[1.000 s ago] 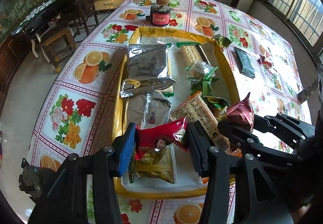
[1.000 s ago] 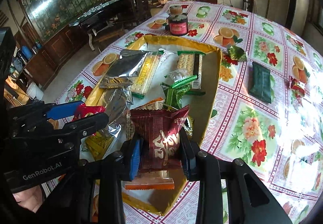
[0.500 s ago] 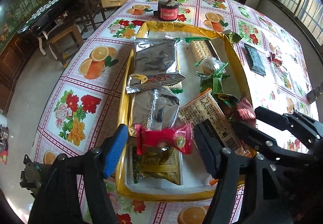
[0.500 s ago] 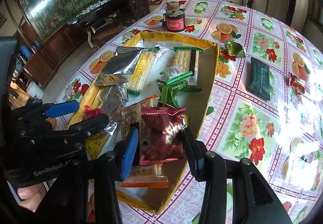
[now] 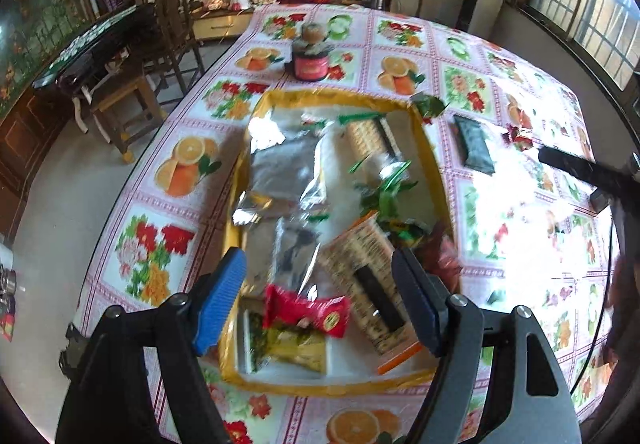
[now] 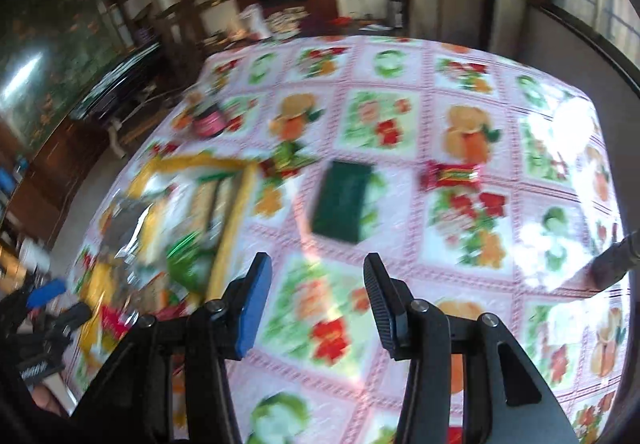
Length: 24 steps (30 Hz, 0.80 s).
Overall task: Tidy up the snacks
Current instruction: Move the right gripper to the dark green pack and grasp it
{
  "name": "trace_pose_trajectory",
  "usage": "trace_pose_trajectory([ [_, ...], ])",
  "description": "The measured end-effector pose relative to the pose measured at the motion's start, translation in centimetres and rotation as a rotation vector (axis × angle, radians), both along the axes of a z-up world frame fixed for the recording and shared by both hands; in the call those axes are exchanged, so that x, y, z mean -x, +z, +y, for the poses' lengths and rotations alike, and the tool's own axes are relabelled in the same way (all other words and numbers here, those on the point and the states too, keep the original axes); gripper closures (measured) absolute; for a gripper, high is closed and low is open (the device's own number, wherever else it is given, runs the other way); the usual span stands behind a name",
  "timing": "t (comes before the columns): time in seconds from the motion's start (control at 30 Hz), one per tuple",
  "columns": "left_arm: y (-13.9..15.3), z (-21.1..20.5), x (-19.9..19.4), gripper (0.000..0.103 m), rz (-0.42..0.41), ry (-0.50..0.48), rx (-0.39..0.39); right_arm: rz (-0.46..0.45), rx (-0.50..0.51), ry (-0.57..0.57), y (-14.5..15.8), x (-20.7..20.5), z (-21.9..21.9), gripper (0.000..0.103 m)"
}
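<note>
- Two grippers in view, both spread wide and holding nothing.
- Left gripper (image 5: 318, 298): jaws apart above the near end of the yellow tray (image 5: 434, 172); blue pad toward the tray's left wall, black pad over the near right part.
- Tray contents, left side: silver foil packet (image 5: 282, 172) at mid-tray, a second silver foil packet (image 5: 294, 254) nearer, then a red wrapped snack (image 5: 306, 314) lying partly over a yellow-green packet (image 5: 290, 344) at the near left corner.
- Tray contents, right side: cracker pack (image 5: 368, 136) toward the far end, green-wrapped pieces (image 5: 384, 192) at the middle, patterned biscuit pack (image 5: 366, 272) with a dark band at the near right, a dark red packet (image 5: 440, 256) against the right wall.
- Table (image 5: 192, 204), outside the tray: red-labelled jar (image 5: 310, 62) beyond the far edge; green candy (image 5: 428, 106) at the far right corner; dark green packet (image 6: 342, 200) and red candy (image 6: 450, 174) further right.
- Right gripper (image 6: 318, 308): jaws apart over bare tablecloth right of the tray, near side of the dark green packet. View motion-blurred.
</note>
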State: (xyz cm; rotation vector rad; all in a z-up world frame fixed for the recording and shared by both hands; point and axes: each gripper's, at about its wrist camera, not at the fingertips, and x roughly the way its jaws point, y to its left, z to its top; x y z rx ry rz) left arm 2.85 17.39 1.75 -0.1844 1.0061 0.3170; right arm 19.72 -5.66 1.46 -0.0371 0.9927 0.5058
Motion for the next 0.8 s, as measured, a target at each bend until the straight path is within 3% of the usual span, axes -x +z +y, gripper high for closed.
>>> trace_pose_trajectory([
  [0.17, 0.4, -0.6, -2.8, 0.027, 0.014, -0.017, 0.017, 0.118, -0.048, -0.023, -3.4, -5.4, 1.6, 0.048],
  [0.5, -0.2, -1.1, -5.3, 0.027, 0.032, -0.025, 0.0, 0.181, 0.083, 0.022, -8.0, -9.0, 7.2, 0.047],
  [0.67, -0.1, -1.6, -6.5, 0.027, 0.038, -0.023, -0.022, 0.116, 0.236, 0.046, -8.3, -8.1, 7.9, 0.047],
  [0.8, 0.8, -2.0, -7.6, 0.027, 0.014, -0.014, -0.038, 0.106, 0.26, 0.007, -8.3, -7.4, 5.6, 0.053],
])
